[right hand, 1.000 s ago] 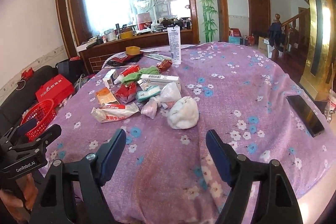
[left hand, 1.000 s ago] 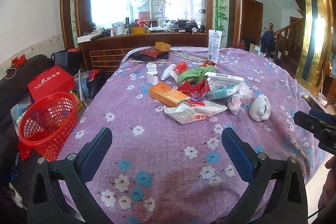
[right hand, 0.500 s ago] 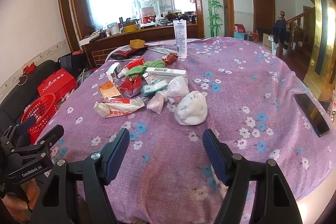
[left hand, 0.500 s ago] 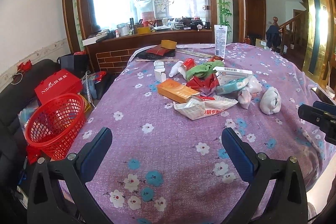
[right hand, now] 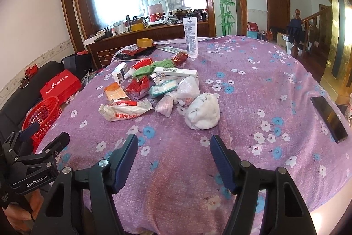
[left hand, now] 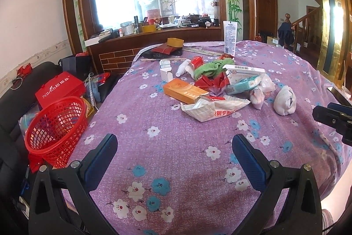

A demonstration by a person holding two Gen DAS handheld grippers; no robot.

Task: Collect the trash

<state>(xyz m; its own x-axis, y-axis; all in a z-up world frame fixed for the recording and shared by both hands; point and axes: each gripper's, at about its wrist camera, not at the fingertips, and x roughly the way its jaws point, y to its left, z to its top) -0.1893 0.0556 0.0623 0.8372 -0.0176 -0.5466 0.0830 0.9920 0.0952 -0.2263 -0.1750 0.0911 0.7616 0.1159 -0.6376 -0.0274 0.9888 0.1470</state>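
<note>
Left gripper [left hand: 175,148]: at the bottom of its own frame, jaws spread wide with nothing between them, hovering over the purple flowered cloth of the table [left hand: 187,169].
Right gripper [right hand: 173,148]: at the bottom of its own frame, jaws likewise apart and holding nothing, above the near edge of the table.
White wad [right hand: 202,111]: a crumpled white lump at frame centre in the right view, just beyond the right gripper, nearest piece of the trash.
Torn wrapper [left hand: 211,108]: white with red lettering, lay flat at centre of the left view, touching the orange box [left hand: 184,90] behind it.
Trash pile [right hand: 154,83]: red foil, a teal packet, clear bags, a green cloth and a barcoded white carton bunched together in mid-table.
Red basket [left hand: 55,127]: stood off the table at the left edge of the left view, beside a red case [left hand: 60,89].
Phone [right hand: 329,118]: dark slab at the right edge of the right view, well apart from the pile.
White tube [right hand: 191,36]: upright at the far side of the table.
</note>
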